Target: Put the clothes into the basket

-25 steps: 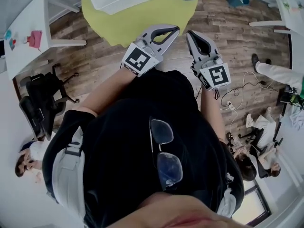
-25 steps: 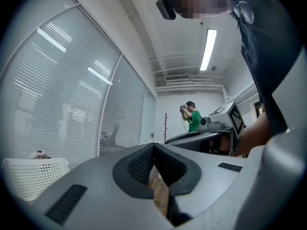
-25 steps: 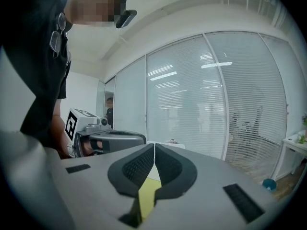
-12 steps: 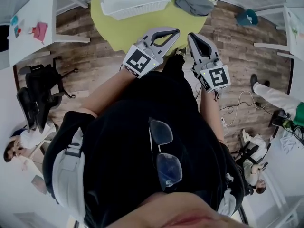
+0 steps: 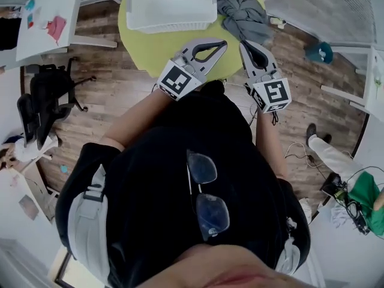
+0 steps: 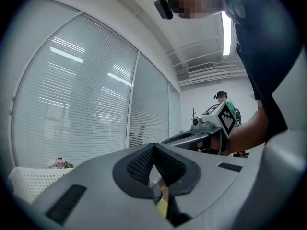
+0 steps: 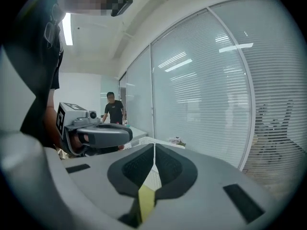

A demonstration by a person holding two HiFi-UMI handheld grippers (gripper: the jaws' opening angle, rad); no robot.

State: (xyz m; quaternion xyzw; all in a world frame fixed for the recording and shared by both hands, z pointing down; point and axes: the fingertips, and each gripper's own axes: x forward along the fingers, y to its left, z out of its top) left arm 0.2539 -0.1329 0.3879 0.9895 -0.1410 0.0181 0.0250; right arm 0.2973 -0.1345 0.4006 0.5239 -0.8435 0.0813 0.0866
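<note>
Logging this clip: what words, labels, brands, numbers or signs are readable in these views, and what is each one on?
No readable text in any view.
Cube on the left gripper: black-and-white square pattern, no letters.
Cube on the right gripper: pattern only.
Coloured items on the white table: too small to read.
Basket: no label visible.

You hold your left gripper and right gripper out ahead of your chest, side by side. Both sets of jaws are pressed together, empty.
</note>
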